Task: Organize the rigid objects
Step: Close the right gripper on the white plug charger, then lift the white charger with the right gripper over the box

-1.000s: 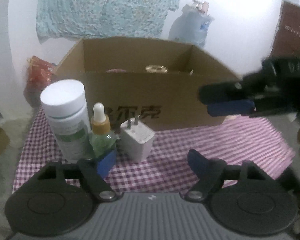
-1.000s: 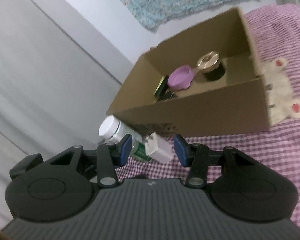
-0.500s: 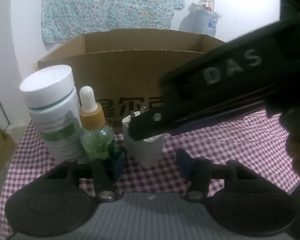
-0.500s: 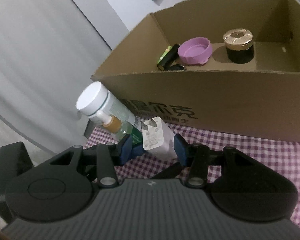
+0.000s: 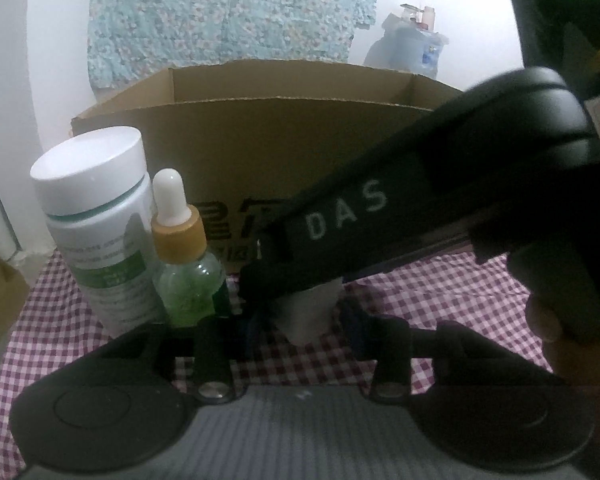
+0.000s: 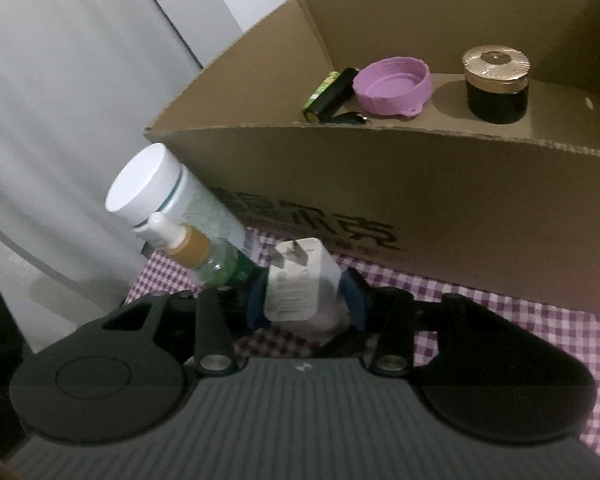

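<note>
- Charger (image 6: 300,288) standing prongs-up on the checked cloth of the tabletop (image 6: 500,320), just in front of the cardboard box (image 6: 380,184) and just beside the dropper bottle (image 5: 184,264).
- Judged light, stiff and hollow: a hard white plastic block with rounded corners and smooth, slightly glossy faces, so likely to slip under a weak pinch.
- Best taken across two flat opposite faces, low on the body, well clear of the two thin metal prongs on top.
- Right gripper (image 6: 304,300): jaws closing, charger between them, blue pads seemingly against both side faces.
- Left gripper (image 5: 302,324): jaws closing too, same charger between them; pads in shadow, contact impossible to tell.
- Risky neighbours: glass-looking green dropper bottle with a rubber bulb and tan collar, touching or nearly touching the tall white bottle (image 5: 96,216) with its smooth cap; easily knocked over by a sideways drag.
- Box of matt corrugated card, open at the top, already containing a purple lid (image 6: 392,88) and a dark jar (image 6: 496,84) with a ribbed gold cap.
</note>
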`<action>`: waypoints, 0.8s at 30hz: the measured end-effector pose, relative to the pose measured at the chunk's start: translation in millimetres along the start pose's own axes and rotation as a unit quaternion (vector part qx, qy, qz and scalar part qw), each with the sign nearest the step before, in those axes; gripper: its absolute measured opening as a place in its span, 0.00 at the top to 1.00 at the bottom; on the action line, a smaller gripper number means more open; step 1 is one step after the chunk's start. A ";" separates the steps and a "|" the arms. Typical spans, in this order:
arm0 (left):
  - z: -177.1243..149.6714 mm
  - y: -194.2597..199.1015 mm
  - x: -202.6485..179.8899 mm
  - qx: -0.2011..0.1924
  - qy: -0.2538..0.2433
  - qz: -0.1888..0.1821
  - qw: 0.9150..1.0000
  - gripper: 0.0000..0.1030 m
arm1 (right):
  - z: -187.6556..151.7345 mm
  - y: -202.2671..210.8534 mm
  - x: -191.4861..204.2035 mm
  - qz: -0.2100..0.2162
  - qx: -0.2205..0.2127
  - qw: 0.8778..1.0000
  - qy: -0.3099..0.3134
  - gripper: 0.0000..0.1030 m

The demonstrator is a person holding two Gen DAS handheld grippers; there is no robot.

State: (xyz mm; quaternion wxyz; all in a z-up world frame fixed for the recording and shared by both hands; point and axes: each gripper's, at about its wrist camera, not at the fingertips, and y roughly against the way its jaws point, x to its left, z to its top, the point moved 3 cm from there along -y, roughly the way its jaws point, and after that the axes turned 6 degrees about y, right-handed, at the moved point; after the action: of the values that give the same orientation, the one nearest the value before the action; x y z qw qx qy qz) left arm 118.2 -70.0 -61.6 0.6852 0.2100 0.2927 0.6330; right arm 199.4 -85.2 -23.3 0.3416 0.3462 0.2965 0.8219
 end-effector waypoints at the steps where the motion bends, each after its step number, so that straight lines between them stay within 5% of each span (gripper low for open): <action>1: 1.3 -1.7 -1.3 0.001 0.002 0.000 1.000 0.62 | -0.2 1.4 -0.1 -0.002 -0.003 1.000 0.001 0.64; 12: 5.3 13.5 -15.1 -0.001 -0.009 -0.023 1.000 0.62 | -7.4 26.8 3.1 -0.029 -0.018 0.999 0.014 0.69; 24: 36.5 68.0 -46.7 -0.079 -0.036 -0.026 0.996 0.62 | 6.4 99.5 23.5 -0.034 -0.093 0.994 0.047 0.69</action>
State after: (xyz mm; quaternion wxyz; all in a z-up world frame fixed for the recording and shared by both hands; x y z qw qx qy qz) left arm 90.6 -105.7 16.5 0.7263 0.1706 0.2222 0.6277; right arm 156.6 -124.4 61.1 0.3858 0.2635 0.2466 0.8491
